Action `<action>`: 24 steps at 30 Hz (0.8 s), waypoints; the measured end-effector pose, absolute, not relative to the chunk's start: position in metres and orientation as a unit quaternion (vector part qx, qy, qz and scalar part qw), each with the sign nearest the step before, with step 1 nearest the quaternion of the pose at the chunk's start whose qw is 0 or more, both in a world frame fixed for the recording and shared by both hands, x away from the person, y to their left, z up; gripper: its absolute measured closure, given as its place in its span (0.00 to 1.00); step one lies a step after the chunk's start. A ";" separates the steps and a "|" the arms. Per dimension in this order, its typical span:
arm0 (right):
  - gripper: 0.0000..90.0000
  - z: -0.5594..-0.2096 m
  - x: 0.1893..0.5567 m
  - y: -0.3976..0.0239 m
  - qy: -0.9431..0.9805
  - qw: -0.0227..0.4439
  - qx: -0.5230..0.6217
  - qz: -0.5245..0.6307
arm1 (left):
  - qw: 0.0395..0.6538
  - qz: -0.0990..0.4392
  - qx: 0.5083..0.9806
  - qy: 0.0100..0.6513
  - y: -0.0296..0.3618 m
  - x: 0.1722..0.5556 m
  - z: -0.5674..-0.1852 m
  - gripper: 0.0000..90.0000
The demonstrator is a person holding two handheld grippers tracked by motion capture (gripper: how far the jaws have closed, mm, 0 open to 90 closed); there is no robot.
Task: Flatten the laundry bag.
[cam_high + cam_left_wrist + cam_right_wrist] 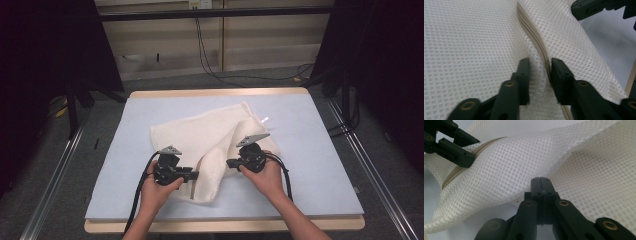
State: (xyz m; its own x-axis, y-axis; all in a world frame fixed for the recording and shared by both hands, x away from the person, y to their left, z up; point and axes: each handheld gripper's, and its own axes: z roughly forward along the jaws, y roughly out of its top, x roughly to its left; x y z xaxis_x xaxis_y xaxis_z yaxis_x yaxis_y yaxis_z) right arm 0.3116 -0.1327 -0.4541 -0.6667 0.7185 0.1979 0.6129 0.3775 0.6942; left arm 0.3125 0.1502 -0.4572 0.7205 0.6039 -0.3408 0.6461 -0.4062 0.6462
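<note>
Left tool [539, 65] part open astride mesh bag's [210, 137] zipper [537, 42], right tool [541, 182] clamped on mesh edge

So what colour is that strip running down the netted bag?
Beige, darker than the cream-white mesh bag; the zipper strip shows best in the left gripper view.
</note>
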 end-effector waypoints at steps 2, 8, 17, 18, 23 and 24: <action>1.00 -0.453 0.310 -0.139 0.825 0.079 0.403 0.389 | 0.401 -0.033 0.838 0.369 0.151 0.310 -0.455 0.89; 0.92 -0.451 0.308 -0.180 0.803 0.111 0.434 0.393 | 0.412 -0.039 0.842 0.346 0.152 0.303 -0.451 0.90; 0.60 -0.456 0.312 -0.237 0.770 0.159 0.487 0.381 | 0.414 -0.045 0.847 0.331 0.152 0.297 -0.449 0.90; 0.57 -0.455 0.314 -0.242 0.765 0.161 0.494 0.381 | 0.414 -0.045 0.846 0.333 0.152 0.297 -0.449 0.90; 0.48 -0.458 0.333 -0.259 0.742 0.152 0.520 0.396 | 0.419 -0.045 0.844 0.330 0.153 0.296 -0.448 0.90; 0.48 -0.459 0.337 -0.261 0.737 0.145 0.524 0.402 | 0.417 -0.046 0.847 0.326 0.153 0.296 -0.447 0.91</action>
